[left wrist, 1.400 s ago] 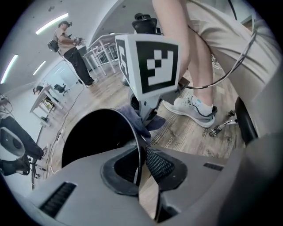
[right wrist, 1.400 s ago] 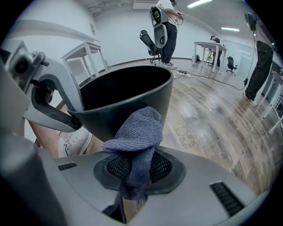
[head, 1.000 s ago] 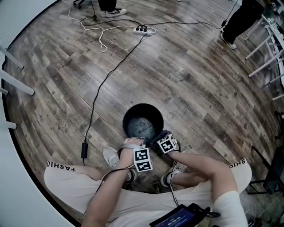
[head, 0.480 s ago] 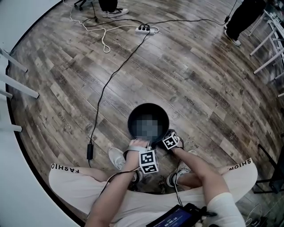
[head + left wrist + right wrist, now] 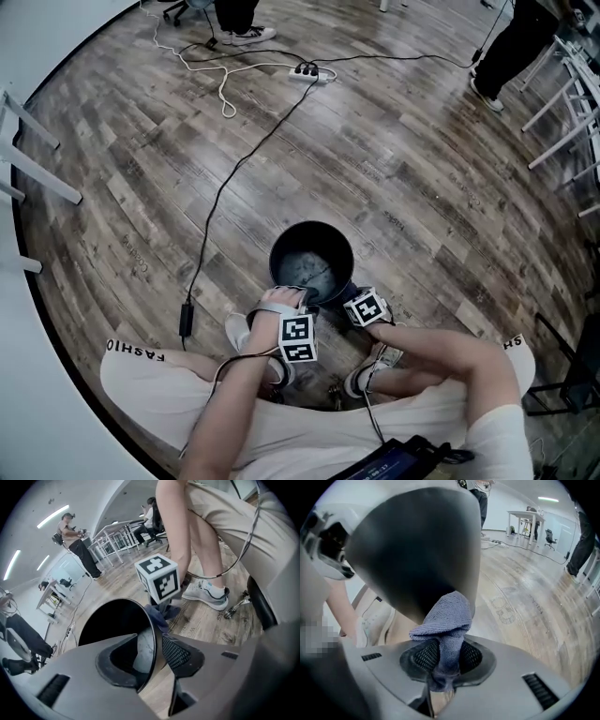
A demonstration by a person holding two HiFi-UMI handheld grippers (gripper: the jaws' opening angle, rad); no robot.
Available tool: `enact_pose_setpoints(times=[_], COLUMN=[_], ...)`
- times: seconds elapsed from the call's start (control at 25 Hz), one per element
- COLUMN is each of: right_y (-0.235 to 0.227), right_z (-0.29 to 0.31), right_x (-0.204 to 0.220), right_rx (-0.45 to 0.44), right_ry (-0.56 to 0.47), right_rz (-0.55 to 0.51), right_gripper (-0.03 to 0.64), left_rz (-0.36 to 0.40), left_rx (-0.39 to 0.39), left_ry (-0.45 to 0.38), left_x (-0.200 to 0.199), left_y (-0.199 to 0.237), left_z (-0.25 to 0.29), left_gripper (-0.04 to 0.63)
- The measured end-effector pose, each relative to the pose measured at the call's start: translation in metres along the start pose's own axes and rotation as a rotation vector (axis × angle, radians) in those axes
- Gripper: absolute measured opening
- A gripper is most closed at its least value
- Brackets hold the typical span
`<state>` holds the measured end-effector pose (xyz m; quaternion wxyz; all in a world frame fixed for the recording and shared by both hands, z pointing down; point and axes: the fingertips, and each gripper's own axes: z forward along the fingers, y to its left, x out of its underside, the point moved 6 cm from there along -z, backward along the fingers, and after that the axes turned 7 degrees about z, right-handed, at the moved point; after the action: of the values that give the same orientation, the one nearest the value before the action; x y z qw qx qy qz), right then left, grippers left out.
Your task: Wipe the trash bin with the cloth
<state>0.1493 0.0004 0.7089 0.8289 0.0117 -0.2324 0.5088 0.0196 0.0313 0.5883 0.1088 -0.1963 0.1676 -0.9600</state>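
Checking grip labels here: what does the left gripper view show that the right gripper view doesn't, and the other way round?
Only the left gripper view: the left gripper with its jaws apart, having just been opening, the rim of the trash bin standing between them, and the bin's dark inside.
Only the right gripper view: the right gripper shut on the cloth, whose bunched end sits at the bin's outer wall.
Both: the bin, the blue cloth and the wood floor.

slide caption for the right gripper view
Right gripper, shut on a blue cloth, holds it against the dark trash bin's outer wall.
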Motion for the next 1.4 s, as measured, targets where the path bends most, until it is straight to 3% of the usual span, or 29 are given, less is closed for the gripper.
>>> enact_pose_setpoints(times=[0.28,0.44,0.68,0.88,1.4], right_y=[0.020,0.027,0.031,0.017,-0.012], right_z=[-0.078,-0.092,-0.084,-0.076,-0.005], right_x=[-0.021,-0.033,-0.037,-0.038,-0.011], right_rx=[-0.050,-0.052,-0.048,-0.024,-0.012], right_ry=[-0.046,-0.068,-0.046,-0.038,-0.027], right_rz=[0.019,0.002,-0.024,-0.016,-0.044], right_gripper=[0.083,0.084,0.083,0.083,0.083], left_rz=[0.065,0.077,0.092,0.045,0.020], left_rx=[0.027,0.039,0.044,0.047,0.039], left_ry=[0.069,0.072,0.029,-0.021,-0.017], left_x=[0.027,0.027,0.013,0.002,-0.006], left_y=[-0.007,-0.011,-0.016,-0.015,-0.014], left_z=[0.006,0.008,0.010,0.011,0.014], left_gripper=[0.160,0.106,0.080,0.063,0.061])
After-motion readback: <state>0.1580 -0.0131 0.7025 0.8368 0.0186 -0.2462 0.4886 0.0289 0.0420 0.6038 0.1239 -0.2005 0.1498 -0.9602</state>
